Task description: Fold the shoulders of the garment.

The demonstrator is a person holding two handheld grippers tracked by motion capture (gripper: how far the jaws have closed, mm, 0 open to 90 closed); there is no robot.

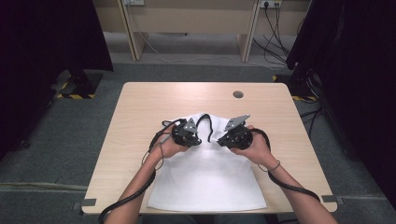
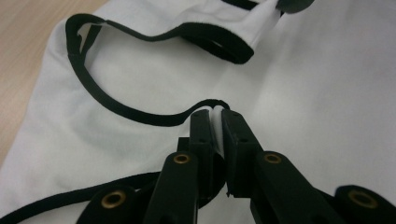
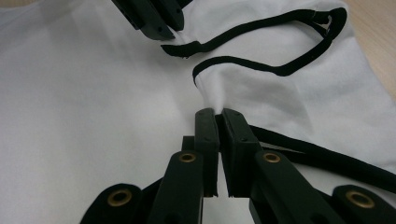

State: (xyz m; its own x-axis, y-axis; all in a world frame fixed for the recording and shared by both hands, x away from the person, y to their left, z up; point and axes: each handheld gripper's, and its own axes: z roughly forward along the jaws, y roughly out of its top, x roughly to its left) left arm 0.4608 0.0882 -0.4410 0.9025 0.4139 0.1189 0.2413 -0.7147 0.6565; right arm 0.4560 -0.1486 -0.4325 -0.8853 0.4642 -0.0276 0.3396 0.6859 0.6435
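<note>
A white sleeveless top (image 1: 210,179) with black trim lies flat on the wooden table (image 1: 140,102), hem toward the front edge. My left gripper (image 1: 197,139) is shut on a pinch of white cloth and black trim (image 2: 116,108) at the neck end; the fabric shows between its jaws (image 2: 215,114). My right gripper (image 1: 221,140) is shut on a fold of the same top (image 3: 93,102) beside a trimmed opening (image 3: 280,70), cloth gathered at its tips (image 3: 215,113). The two grippers sit close together, tips facing each other. The left gripper (image 3: 149,18) appears at the top of the right gripper view.
A round cable hole (image 1: 238,94) sits at the table's back right. Bare wood surrounds the top on the left, right and far side. Behind the table stand a wooden desk (image 1: 187,23) with cables and dark curtains (image 1: 42,46) on both sides.
</note>
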